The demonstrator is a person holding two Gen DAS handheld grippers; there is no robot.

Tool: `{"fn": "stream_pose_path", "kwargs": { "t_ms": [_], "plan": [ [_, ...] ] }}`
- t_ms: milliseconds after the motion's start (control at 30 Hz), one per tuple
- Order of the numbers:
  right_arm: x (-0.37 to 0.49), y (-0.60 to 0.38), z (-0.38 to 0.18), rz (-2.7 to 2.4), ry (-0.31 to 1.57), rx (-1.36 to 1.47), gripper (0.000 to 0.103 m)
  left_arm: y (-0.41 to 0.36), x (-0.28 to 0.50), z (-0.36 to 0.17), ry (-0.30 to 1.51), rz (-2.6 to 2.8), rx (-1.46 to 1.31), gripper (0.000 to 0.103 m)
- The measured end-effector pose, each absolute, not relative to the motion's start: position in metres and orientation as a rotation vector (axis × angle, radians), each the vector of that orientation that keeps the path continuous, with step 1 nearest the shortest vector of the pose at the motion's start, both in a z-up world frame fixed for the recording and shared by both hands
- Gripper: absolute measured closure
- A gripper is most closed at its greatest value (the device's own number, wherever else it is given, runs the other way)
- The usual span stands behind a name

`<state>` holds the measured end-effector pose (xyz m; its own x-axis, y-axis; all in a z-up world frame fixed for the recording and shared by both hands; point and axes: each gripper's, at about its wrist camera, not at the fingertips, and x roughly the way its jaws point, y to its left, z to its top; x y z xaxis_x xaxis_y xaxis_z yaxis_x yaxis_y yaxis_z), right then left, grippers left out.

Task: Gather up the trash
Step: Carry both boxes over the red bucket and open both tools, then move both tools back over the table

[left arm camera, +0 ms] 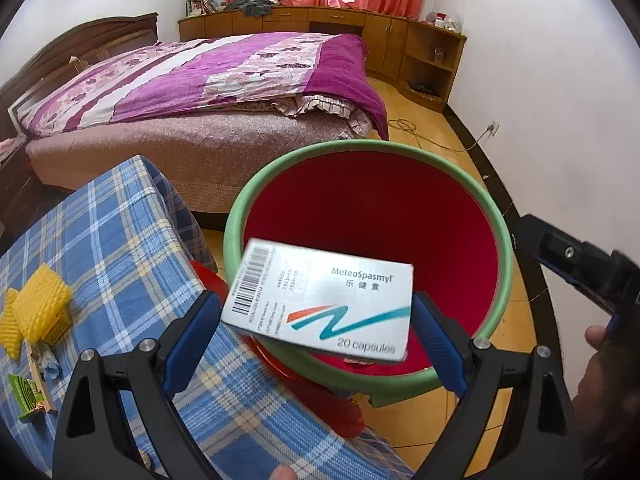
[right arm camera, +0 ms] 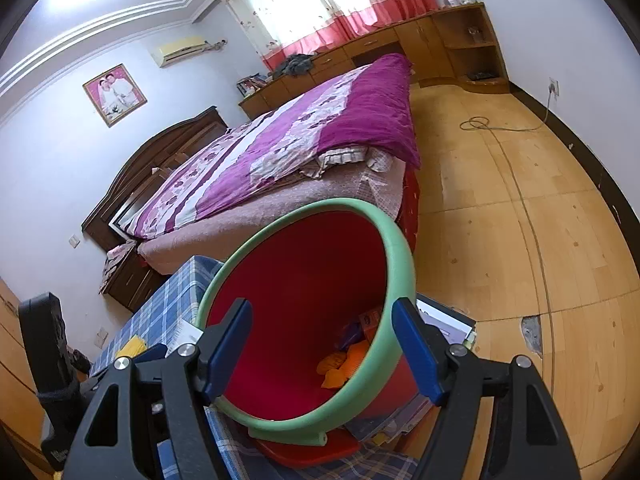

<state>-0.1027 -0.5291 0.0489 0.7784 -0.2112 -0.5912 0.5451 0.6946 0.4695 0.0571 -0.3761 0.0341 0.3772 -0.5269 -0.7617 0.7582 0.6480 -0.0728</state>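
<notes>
A white medicine box marked "MeteoSpasmyl 20 capsules" lies between the blue pads of my left gripper, over the near rim of a red bin with a green rim. The jaws stand wide and I cannot tell if they grip the box. In the right wrist view, my right gripper is open around the bin's green rim, not closed on it. Orange and purple trash lies inside the bin. My right gripper also shows at the right edge of the left wrist view.
A table with a blue plaid cloth holds yellow foam netting and a green box. A bed with a purple quilt stands behind. A cable lies on the wooden floor.
</notes>
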Motion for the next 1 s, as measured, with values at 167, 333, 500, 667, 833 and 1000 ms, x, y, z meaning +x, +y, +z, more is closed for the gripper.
{"fn": "stream_pose_path", "kwargs": {
  "t_ms": [167,333,500,667,833,1000],
  "plan": [
    [-0.105,-0.532,0.046,-0.45,0.533,0.694,0.028,-0.377,0.054,0.032,0.847,-0.839,0.311,0.009],
    [-0.105,-0.531,0.044,-0.448,0.535,0.695,0.028,-0.375,0.054,0.037,0.826,-0.846,0.289,0.007],
    [-0.105,-0.531,0.044,-0.45,0.537,0.695,0.028,-0.373,0.052,0.039,0.82,-0.851,0.286,0.005],
    [-0.106,-0.53,0.043,-0.451,0.536,0.693,0.028,-0.37,0.051,0.04,0.836,-0.853,0.275,0.005],
    [-0.106,-0.529,0.044,-0.448,0.534,0.693,0.028,-0.36,0.049,0.043,0.84,-0.833,0.252,0.005],
    [-0.108,-0.519,0.046,-0.435,0.535,0.687,0.026,-0.34,0.052,0.045,0.862,-0.793,0.215,0.005]
  ]
}}
